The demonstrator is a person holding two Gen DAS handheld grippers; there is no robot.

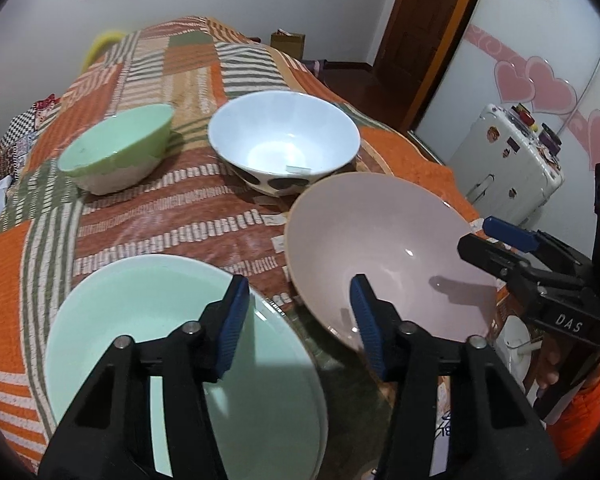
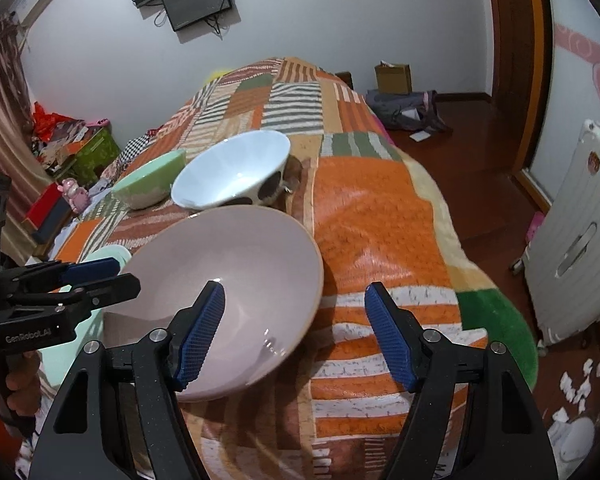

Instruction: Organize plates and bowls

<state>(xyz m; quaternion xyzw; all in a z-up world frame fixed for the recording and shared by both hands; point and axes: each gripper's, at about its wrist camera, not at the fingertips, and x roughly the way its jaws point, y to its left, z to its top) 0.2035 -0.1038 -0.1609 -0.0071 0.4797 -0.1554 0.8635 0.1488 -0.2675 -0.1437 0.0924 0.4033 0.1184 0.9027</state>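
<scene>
Several dishes sit on a patchwork blanket point(image 1: 148, 92). A mint plate point(image 1: 140, 320) lies near left, under my open left gripper point(image 1: 298, 320). A pink bowl point(image 1: 380, 248) sits near right; it also shows in the right wrist view point(image 2: 228, 280). My right gripper point(image 2: 296, 336) is open, its left finger over the pink bowl's inside, its right finger outside the rim. It shows from the side in the left wrist view point(image 1: 496, 240). A white bowl with dark spots point(image 1: 284, 140) and a green bowl point(image 1: 116, 156) stand farther back.
The blanket drops off to a wooden floor point(image 2: 480, 168) on the right. A white suitcase point(image 2: 576, 248) stands by the wall. A cardboard box point(image 2: 394, 78) and a bag lie on the floor at the back. Clutter sits left of the bed point(image 2: 68, 148).
</scene>
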